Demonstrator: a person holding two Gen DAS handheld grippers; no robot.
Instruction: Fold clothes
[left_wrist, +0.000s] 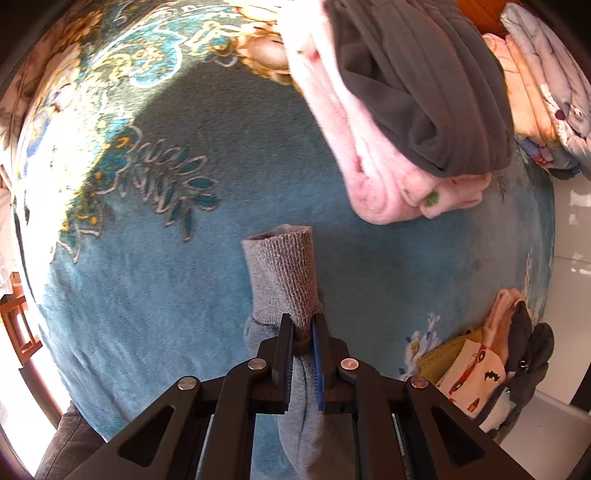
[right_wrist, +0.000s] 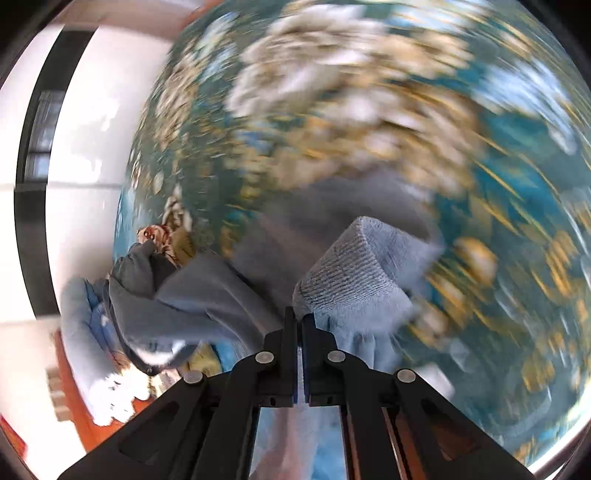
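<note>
Grey garment with ribbed cuffs (left_wrist: 284, 273): held off a blue floral blanket (left_wrist: 184, 288), one cuff in each tool. Left tool (left_wrist: 303, 332): jaws drawn narrow on the cloth just below the ribbed cuff, which stands up beyond the tips; the rest of the fabric runs back beneath the tool. Right tool (right_wrist: 299, 321): jaws nearly closed on a thin fold, the second ribbed cuff (right_wrist: 354, 269) standing just beside the tips on the right; this view is heavily smeared by motion, so the blanket's pattern and the garment's body behind cannot be read finely. Whether these cuffs end sleeves or legs cannot be told. Judgement on handling: with both ends pinched, the fold goes well if the two cuffs are kept level and the cloth between them taut, then lowered together so the edges meet squarely; the knit looks soft and likely to sag or twist if one tool leads. Surroundings: a pink and dark grey folded stack (left_wrist: 406, 122) farther along the blanket; a heap of mixed clothes (left_wrist: 487, 373) at its right edge; folded bedding (left_wrist: 543, 85) beyond.
</note>
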